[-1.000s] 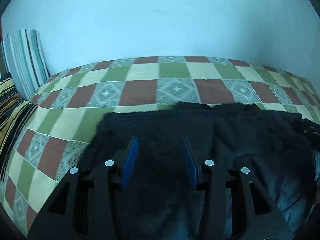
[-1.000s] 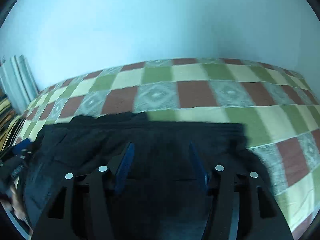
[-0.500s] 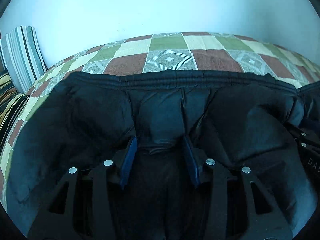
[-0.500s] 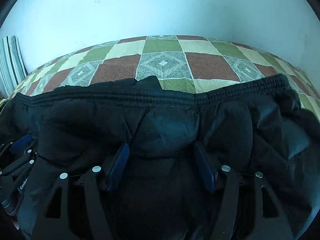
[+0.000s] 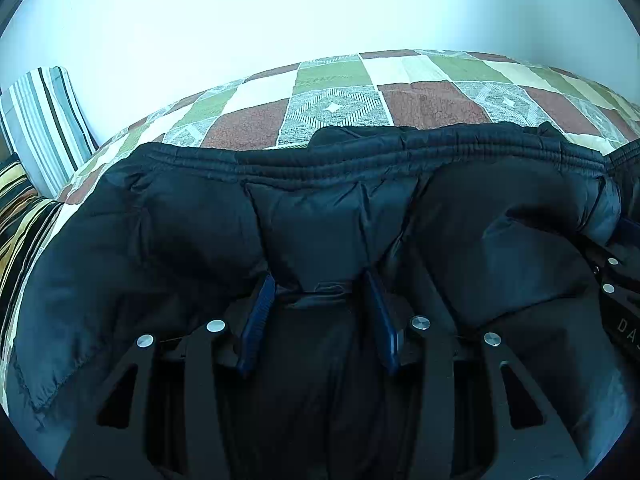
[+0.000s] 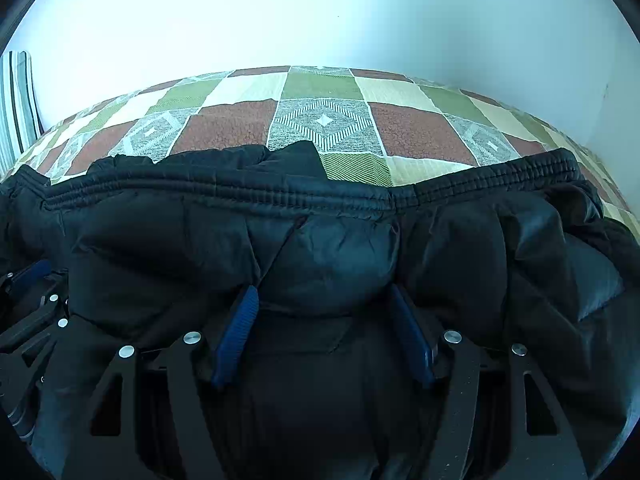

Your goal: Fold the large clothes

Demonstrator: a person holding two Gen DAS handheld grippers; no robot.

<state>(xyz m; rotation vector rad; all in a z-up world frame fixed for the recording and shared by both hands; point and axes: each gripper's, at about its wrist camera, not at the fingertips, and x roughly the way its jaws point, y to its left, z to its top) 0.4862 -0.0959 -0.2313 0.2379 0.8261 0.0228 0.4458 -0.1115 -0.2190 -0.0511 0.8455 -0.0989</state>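
A large black padded jacket point(image 5: 328, 216) with a ribbed elastic hem point(image 5: 400, 156) hangs from both grippers over the bed. My left gripper point(image 5: 320, 284) is shut on a thick bunch of jacket fabric between its blue pads point(image 5: 260, 312). My right gripper point(image 6: 324, 296) is shut on another bunch of the same jacket point(image 6: 340, 252), held between blue pads point(image 6: 240, 320). The hem point(image 6: 280, 196) runs across the right wrist view. The right gripper's frame shows at the right edge of the left wrist view point(image 5: 616, 280); the left gripper's frame shows at the left edge of the right wrist view point(image 6: 28, 296).
The bed has a checked cover of brown, green, cream and grey patterned squares point(image 5: 332, 108), also in the right wrist view point(image 6: 324, 120). A striped pillow point(image 5: 44, 120) leans on the white wall point(image 5: 280, 12) at the left. A yellow-black striped cloth point(image 5: 16, 208) lies below it.
The jacket lay flat on the bed a second ago. Both grippers took hold of it and lifted it, so its hem now stands across both views. Since half a second ago it sank slightly.
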